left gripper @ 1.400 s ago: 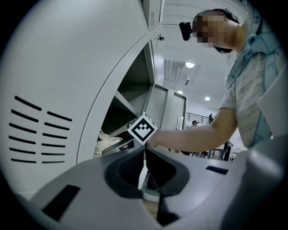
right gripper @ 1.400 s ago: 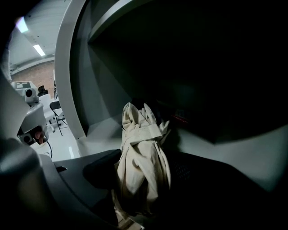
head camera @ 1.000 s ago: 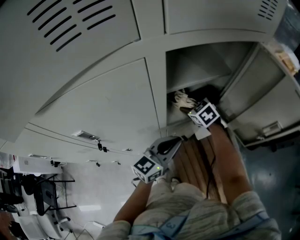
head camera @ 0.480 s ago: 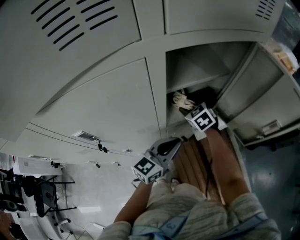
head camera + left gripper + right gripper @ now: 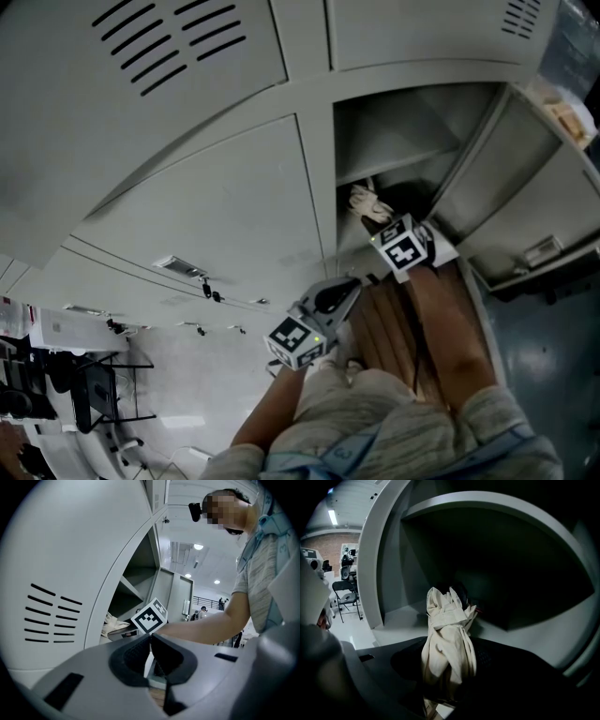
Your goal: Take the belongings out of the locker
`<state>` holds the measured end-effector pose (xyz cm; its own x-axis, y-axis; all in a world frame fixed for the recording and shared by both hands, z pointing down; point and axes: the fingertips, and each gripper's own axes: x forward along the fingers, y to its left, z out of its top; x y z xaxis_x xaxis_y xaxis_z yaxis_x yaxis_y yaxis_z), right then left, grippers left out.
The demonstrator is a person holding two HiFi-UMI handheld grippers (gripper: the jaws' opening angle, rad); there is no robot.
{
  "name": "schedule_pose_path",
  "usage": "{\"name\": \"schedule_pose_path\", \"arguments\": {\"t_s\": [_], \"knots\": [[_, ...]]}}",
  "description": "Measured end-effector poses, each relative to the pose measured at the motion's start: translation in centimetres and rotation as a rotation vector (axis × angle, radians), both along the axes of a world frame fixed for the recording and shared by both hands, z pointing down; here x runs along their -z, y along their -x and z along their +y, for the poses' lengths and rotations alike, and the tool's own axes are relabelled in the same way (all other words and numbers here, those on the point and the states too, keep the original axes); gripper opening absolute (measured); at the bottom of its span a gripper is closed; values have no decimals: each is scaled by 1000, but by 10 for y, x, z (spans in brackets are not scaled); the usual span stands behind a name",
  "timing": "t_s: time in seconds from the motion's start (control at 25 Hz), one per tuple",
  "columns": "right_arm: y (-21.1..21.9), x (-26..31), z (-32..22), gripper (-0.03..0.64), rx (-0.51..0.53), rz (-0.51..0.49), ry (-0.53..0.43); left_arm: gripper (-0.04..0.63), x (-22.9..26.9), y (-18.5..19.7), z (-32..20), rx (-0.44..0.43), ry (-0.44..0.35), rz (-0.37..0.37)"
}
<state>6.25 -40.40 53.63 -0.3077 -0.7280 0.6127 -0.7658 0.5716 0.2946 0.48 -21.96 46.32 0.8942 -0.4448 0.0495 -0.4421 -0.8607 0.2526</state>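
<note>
Cloth [image 5: 449,630] sits pinched in right tool's [image 5: 448,663] just-closing jaws, which head view hides.

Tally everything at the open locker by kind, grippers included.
Grippers: 2 – left gripper, jaws together and empty; right gripper, jaws have just been closing, now on the cloth.
Cream cloth bundle: 1, between the right jaws.
Dark item: 1, behind the bundle, kind unclear.
Total: 4
</note>
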Motion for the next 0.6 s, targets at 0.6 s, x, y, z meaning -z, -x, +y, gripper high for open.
{"name": "schedule_pose_path", "arguments": {"t_s": [0.6], "knots": [[-1,12,40,215,-25,-86,-38,3,-2,2,12,-6,-18,-25]]}}
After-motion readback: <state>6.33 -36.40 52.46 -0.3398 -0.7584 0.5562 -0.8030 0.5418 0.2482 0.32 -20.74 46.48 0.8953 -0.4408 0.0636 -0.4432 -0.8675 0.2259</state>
